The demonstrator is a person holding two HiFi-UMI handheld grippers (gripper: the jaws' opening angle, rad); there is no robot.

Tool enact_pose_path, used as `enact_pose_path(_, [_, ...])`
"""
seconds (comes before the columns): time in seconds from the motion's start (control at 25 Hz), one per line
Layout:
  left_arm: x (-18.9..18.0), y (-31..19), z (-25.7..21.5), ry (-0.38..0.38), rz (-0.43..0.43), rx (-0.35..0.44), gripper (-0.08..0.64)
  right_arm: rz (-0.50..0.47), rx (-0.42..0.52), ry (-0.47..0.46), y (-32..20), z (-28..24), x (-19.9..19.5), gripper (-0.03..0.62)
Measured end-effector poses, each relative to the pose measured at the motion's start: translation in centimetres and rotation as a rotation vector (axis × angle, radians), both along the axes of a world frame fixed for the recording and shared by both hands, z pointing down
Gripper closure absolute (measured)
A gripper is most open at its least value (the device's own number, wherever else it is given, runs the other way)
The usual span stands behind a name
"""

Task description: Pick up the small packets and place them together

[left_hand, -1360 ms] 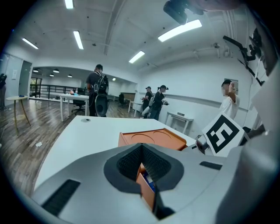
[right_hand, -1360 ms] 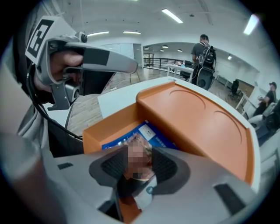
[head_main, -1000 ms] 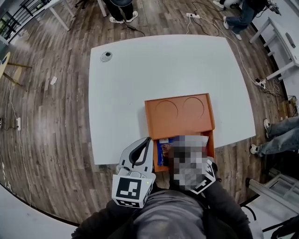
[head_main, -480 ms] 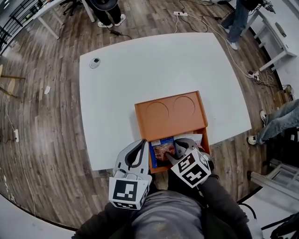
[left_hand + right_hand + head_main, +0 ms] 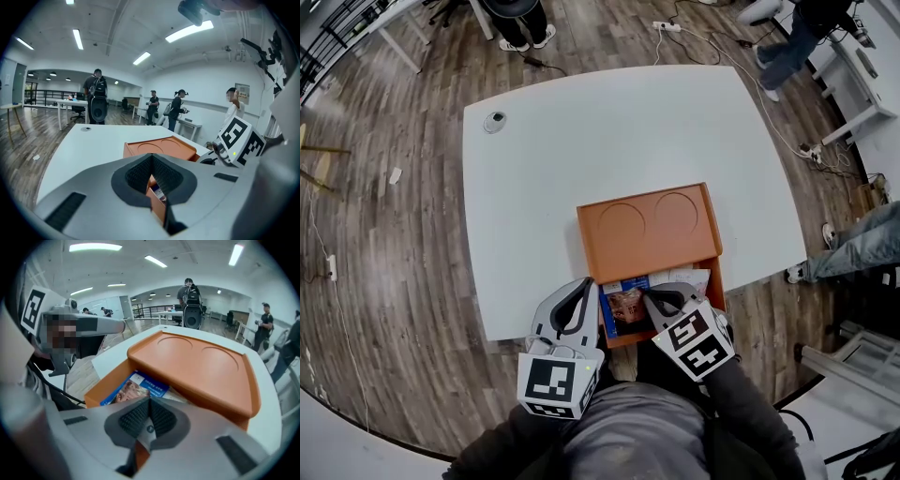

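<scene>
The left gripper (image 5: 584,287) is clenched shut on nothing, hovering just beside the near left corner of the orange box (image 5: 649,225) on the white table (image 5: 581,122). The right gripper (image 5: 652,298) has just been closing; its pads meet over the box's open near end, a thin pale sliver between them that I cannot identify. 2 small packets lie inside: a blue packet (image 5: 626,306) and a white packet (image 5: 686,277).

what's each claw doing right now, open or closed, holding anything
Left claw: closed, empty.
Right claw: just snapped closed at the packets in the orange box; can't tell if it pinches one.
</scene>
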State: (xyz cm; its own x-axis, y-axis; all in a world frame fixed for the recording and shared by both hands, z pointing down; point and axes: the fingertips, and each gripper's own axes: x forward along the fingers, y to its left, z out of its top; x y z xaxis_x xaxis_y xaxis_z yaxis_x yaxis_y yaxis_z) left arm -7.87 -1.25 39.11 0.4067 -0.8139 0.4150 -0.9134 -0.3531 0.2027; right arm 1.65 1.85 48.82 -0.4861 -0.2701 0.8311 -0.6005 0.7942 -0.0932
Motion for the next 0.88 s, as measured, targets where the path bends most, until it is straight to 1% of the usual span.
enact_pose_path(0.08, [-0.2,0.0,0.0,0.001,0.000,-0.001,0.563,0.018,-0.017,-0.015,0.0,-0.1,0.1,0.589])
enact_pose_path(0.16, [-0.2,0.0,0.1,0.002,0.000,-0.004,0.563,0.015,-0.022,-0.022,0.1,-0.1,0.0,0.589])
enact_pose_path(0.32, [-0.2,0.0,0.1,0.000,-0.001,-0.008,0.563,-0.013,0.009,-0.047,0.5,-1.2,-0.6,0.589])
enact_pose_path(0.48, [-0.5,-0.3,0.1,-0.003,0.006,-0.004,0.563,-0.001,0.071,-0.081,0.1,-3.4,-0.9,0.589])
enact_pose_path(0.64, [-0.6,-0.8,-0.8,-0.002,0.008,0.023,0.563,0.003,0.156,-0.114,-0.3,-7.3,-1.3,0.589])
enact_pose_path(0.76, [-0.5,-0.8,-2.0,0.002,0.002,0.051,0.563,-0.007,0.221,-0.141,-0.3,-10.6,-1.7,0.589])
enact_pose_path(0.88, [-0.5,-1.3,-3.9,0.006,-0.011,0.097,0.563,-0.013,0.279,-0.165,-1.0,-13.3,-1.8,0.589])
